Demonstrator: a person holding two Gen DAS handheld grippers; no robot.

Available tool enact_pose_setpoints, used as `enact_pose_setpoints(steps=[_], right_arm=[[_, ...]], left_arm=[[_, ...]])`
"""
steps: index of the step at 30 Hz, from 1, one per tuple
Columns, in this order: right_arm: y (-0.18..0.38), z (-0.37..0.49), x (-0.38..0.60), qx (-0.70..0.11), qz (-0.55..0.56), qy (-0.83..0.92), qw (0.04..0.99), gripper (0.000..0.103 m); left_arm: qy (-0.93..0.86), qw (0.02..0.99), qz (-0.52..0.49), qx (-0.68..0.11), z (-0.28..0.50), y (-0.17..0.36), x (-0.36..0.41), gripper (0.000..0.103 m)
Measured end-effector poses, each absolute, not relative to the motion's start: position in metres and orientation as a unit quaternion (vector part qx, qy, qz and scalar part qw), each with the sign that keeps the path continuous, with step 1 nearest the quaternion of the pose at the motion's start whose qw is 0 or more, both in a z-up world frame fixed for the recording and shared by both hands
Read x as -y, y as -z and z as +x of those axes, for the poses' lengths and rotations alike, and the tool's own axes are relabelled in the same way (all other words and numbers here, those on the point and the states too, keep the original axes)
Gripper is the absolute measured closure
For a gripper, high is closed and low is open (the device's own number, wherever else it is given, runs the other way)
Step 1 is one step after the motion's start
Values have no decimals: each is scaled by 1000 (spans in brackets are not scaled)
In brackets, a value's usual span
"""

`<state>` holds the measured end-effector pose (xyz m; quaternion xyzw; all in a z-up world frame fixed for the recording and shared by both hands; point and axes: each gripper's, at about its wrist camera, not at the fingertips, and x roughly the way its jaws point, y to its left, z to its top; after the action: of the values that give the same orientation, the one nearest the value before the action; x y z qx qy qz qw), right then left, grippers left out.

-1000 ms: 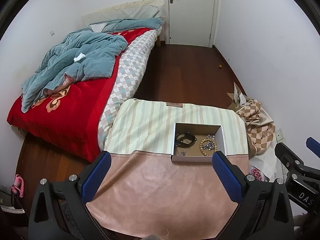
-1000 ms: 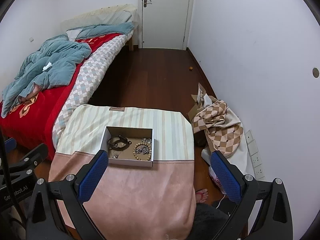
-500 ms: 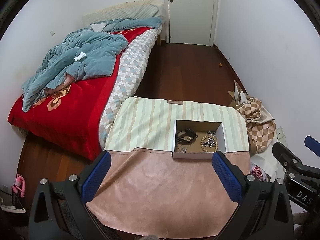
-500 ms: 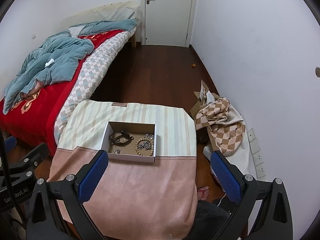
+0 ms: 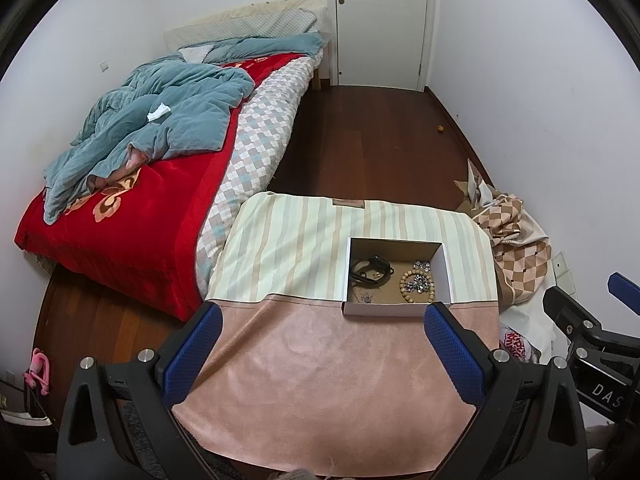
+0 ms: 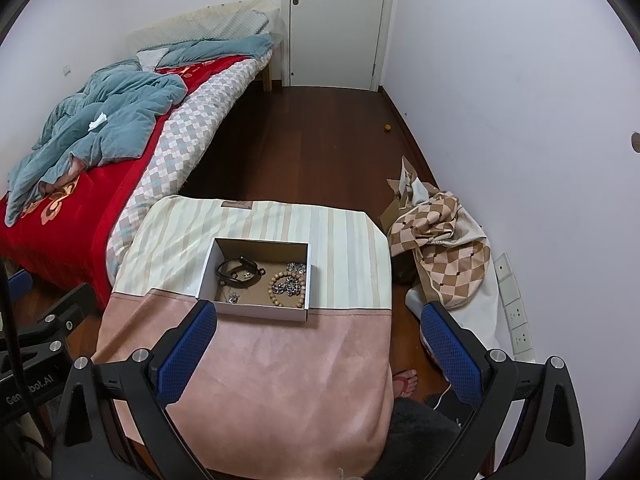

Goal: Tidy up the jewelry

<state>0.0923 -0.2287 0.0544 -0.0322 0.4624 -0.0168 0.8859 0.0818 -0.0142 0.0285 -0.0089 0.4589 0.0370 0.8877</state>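
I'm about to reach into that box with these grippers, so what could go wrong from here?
1. In the cardboard box, the silver pieces lie on the wooden bead bracelet, so a pinch may lift both together.
2. The thin chain by the near wall looks hard to grip and could slip.
3. The box sits on a loose cloth; with both the left gripper and right gripper open and apart from it, a nudge might slide it.

- table (image 5: 320,380) covered with a cloth, pink up front, striped at the back
- open cardboard box (image 5: 394,309) sits right on it, straddling the pink/stripe seam
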Motion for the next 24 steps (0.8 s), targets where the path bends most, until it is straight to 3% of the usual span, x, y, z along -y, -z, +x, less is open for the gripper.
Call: enact_pose_setpoints(steps=[24], right_arm=[[-49, 94, 228, -471, -40, 14, 881, 0]], left_arm=[[-36, 887, -11, -460, 84, -27, 16, 0]])
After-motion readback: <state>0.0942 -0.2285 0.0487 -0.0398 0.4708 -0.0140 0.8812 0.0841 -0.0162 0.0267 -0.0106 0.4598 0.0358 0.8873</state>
